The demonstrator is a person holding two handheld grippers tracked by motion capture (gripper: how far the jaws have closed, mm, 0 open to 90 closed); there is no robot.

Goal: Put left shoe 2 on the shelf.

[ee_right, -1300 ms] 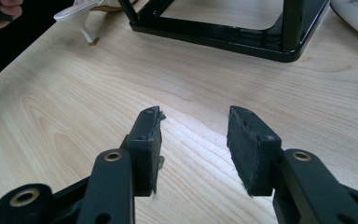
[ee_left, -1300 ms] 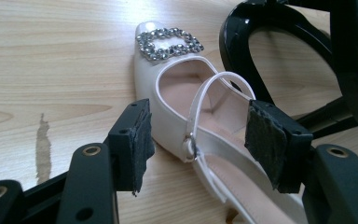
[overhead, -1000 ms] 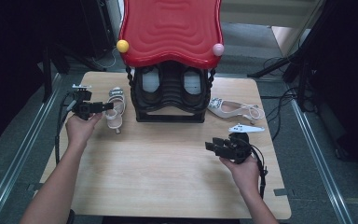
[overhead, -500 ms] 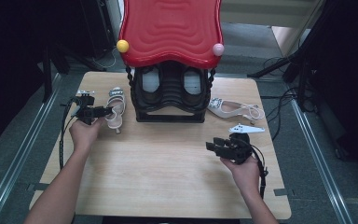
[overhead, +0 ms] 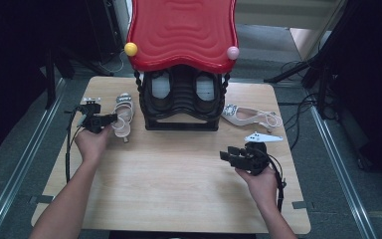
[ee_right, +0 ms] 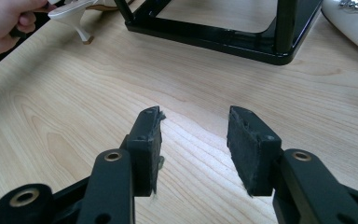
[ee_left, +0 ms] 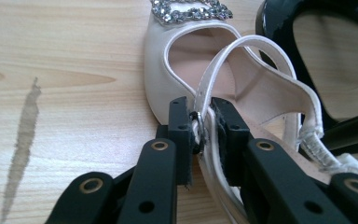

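Observation:
A white heeled sandal (overhead: 123, 119) with a rhinestone buckle lies on the wooden table (overhead: 179, 184), left of the black shoe rack (overhead: 181, 97). My left gripper (overhead: 110, 118) is at the sandal's heel end. In the left gripper view the sandal (ee_left: 182, 60) has its thin ankle strap pinched between the pads of the left gripper (ee_left: 199, 116), whose jaws have just been closing. My right gripper (overhead: 226, 155) rests low over the table's right half. In the right gripper view the right gripper (ee_right: 193, 123) is open, with bare wood between its pads.
The rack carries a wavy red top (overhead: 181, 32) with a yellow ball and a pink ball at its corners. A second white sandal (overhead: 248, 117) lies right of the rack. The rack's black base frame (ee_right: 223, 37) stands ahead of the right gripper.
The left gripper has crept towards the sandal and its jaws have closed onto the ankle strap. The right hand and gripper have stayed put.

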